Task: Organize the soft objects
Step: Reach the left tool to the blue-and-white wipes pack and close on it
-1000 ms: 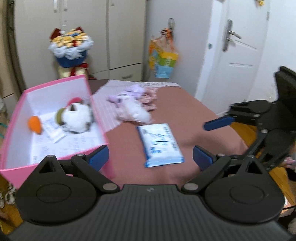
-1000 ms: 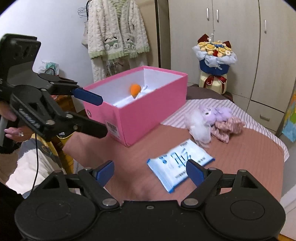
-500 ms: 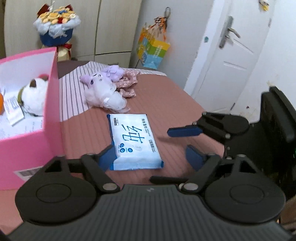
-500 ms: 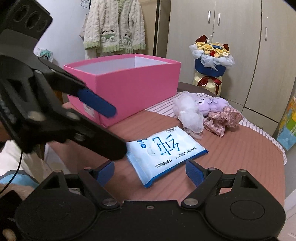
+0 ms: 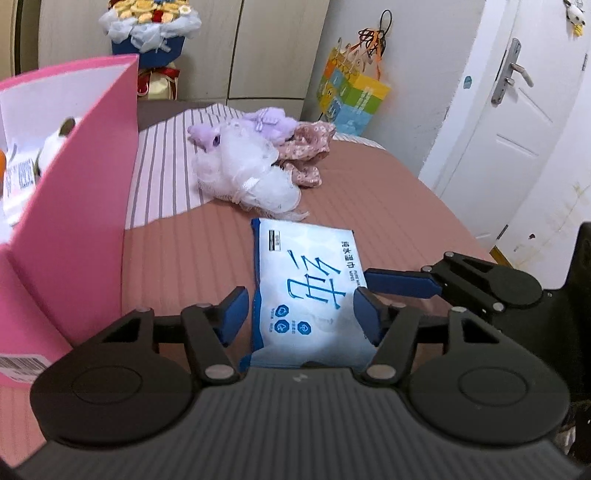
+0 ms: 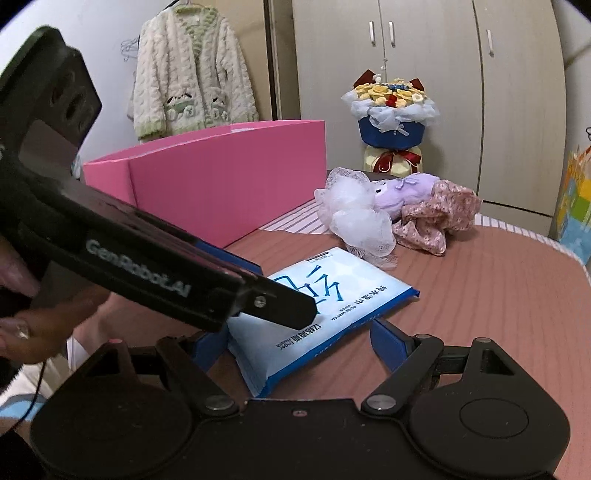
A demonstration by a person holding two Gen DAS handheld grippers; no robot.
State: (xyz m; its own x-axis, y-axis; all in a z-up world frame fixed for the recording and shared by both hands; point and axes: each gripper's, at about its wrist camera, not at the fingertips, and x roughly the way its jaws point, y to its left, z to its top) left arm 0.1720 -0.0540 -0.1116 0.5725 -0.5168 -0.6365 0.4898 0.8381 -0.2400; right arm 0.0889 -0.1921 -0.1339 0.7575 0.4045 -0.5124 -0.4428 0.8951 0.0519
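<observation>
A blue-and-white pack of wet wipes [image 5: 306, 280] lies flat on the brown bed cover. My left gripper [image 5: 300, 314] is open, its fingers on either side of the pack's near end. My right gripper [image 6: 295, 343] is open too, its fingers around the same pack [image 6: 332, 306] from the other side. A white mesh puff [image 5: 251, 173], a purple plush [image 5: 258, 125] and a floral cloth [image 5: 306, 151] lie beyond the pack. The pink box [image 5: 74, 206] at the left holds a white plush [image 5: 55, 144].
A flower bouquet [image 5: 151, 33] stands behind the box by the wardrobe. A colourful gift bag [image 5: 351, 99] hangs at the wall. A white door [image 5: 517, 122] is at the right. A knitted cardigan [image 6: 192, 74] hangs on the wall.
Both grippers have moved down and in toward the wipes pack, which now lies between the fingers of each. The left gripper's fingers have narrowed around the pack.
</observation>
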